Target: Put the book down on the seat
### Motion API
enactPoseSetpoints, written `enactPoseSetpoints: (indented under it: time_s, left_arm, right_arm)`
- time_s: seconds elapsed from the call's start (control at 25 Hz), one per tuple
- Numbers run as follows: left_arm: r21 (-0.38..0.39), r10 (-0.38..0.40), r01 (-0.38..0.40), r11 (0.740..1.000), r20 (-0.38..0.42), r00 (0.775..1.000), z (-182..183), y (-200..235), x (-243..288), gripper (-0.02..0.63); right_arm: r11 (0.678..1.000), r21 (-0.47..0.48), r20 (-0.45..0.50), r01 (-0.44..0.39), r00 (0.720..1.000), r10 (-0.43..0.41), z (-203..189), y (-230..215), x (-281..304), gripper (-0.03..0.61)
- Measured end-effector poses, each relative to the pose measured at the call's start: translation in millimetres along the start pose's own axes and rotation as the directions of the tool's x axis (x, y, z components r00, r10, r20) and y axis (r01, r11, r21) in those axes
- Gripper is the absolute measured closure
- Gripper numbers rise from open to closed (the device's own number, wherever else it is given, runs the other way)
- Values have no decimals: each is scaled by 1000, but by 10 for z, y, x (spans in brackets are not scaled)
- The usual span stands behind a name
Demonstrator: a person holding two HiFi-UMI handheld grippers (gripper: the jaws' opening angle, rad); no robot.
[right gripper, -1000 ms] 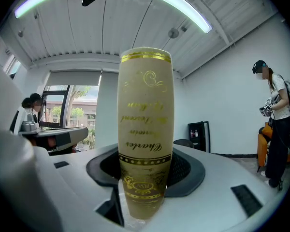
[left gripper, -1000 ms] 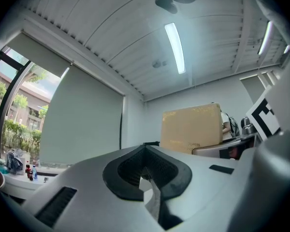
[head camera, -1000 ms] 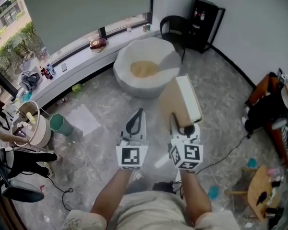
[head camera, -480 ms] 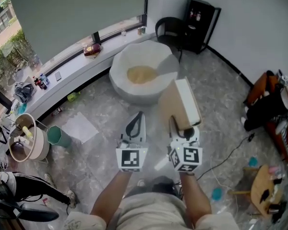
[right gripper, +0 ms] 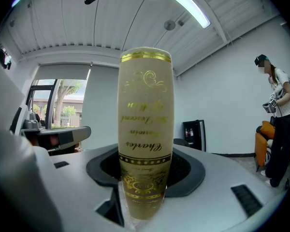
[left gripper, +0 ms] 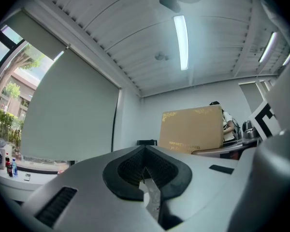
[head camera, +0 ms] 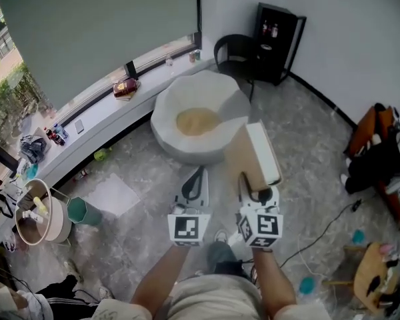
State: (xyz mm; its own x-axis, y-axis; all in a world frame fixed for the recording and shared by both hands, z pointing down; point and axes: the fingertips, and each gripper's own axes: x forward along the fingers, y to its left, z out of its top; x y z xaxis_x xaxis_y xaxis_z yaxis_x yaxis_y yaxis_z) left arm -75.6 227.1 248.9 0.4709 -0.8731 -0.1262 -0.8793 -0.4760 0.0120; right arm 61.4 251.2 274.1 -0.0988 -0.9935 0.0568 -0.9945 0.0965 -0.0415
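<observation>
Just one book (head camera: 251, 153), one seat (head camera: 168, 114), left claw (head camera: 196, 179), right claw (head camera: 255, 193).

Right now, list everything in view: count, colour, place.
book: one, tan with gold print, upright in the right claw
seat: one, white beanbag with a tan hollow, on the floor ahead
chair: one, black, behind the seat
cabinet: one, black, against the far wall
bin: one, green, on the floor at left
small table: one, wooden, lower right
bystander: one, dark trousers, standing at right
left claw: grey, shut, empty
right claw: grey, shut on the book
</observation>
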Motion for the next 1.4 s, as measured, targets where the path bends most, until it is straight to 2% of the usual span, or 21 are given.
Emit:
enactPoseSetpoints:
  time_s: [0.28, 0.72, 1.0, 1.4]
  left_arm:
    - [8, 21, -21, 1000, 5, 1000, -10, 64, 886, 607]
    - [38, 62, -60, 997, -32, 998, -283, 103, 2019, 607]
    - [43, 91, -89, 995, -60, 994, -412, 160, 2340, 607]
    - [34, 94, -93, 995, -49, 994, -500, 508, 2611, 607]
  right_arm:
    - [1000, 9, -12, -21, 1000, 21, 61, -447, 773, 360]
    - [997, 42, -62, -67, 996, 69, -108, -1080, 1816, 360]
    - [995, 50, -80, -86, 993, 90, -186, -1259, 2137, 360]
    - [995, 50, -83, -88, 992, 91, -218, -1148, 2576, 360]
